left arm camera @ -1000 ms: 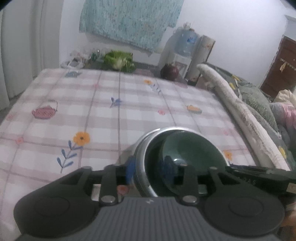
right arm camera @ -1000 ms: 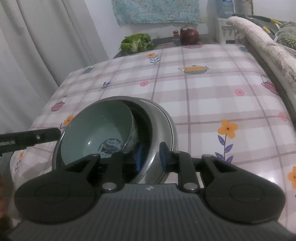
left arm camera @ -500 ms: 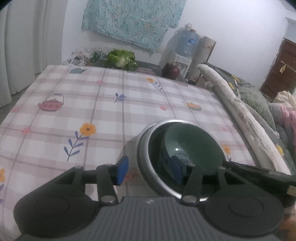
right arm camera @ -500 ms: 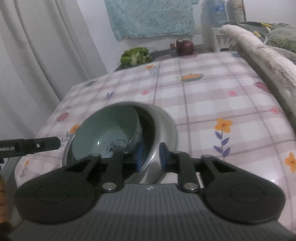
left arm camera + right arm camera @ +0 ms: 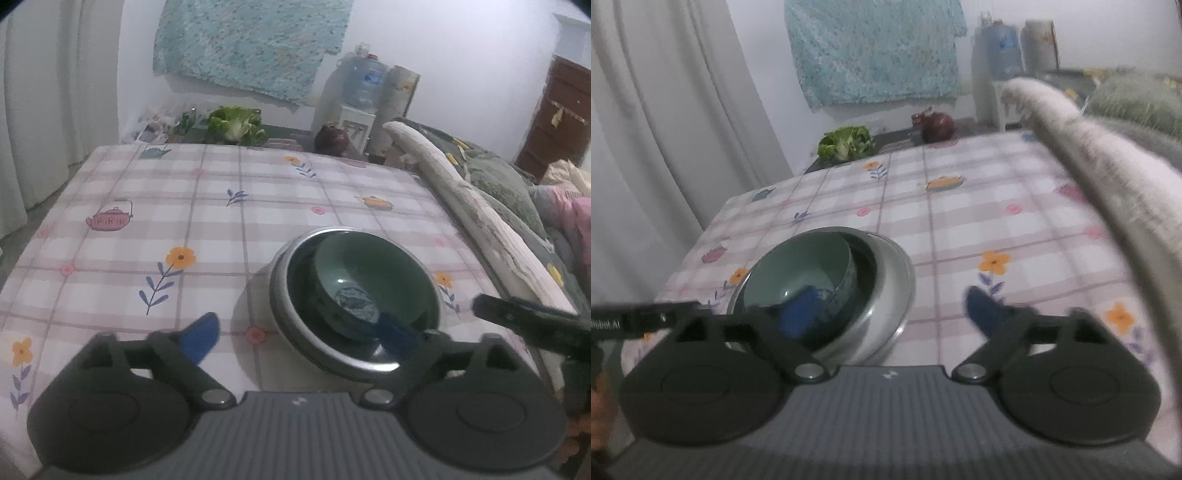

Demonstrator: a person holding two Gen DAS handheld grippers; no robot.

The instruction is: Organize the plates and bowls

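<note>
A green ceramic bowl (image 5: 365, 280) sits tilted inside a larger metal bowl (image 5: 291, 325) on the checked tablecloth (image 5: 221, 229). In the right wrist view the green bowl (image 5: 805, 273) leans against the left side of the metal bowl (image 5: 890, 295). My left gripper (image 5: 299, 332) is open, raised above the near rim of the metal bowl, holding nothing. My right gripper (image 5: 892, 310) is open and empty, raised above the metal bowl's right edge.
A rolled blanket and bedding (image 5: 480, 221) run along the table's right side. A green cabbage (image 5: 236, 123) and a dark red teapot (image 5: 330, 138) stand past the table's far edge. Curtains (image 5: 665, 129) hang to the left. A water dispenser (image 5: 364, 92) stands at the back.
Both grippers opened and let go of the metal bowl's rim, then drew back and rose. The nested bowls stay on the table.
</note>
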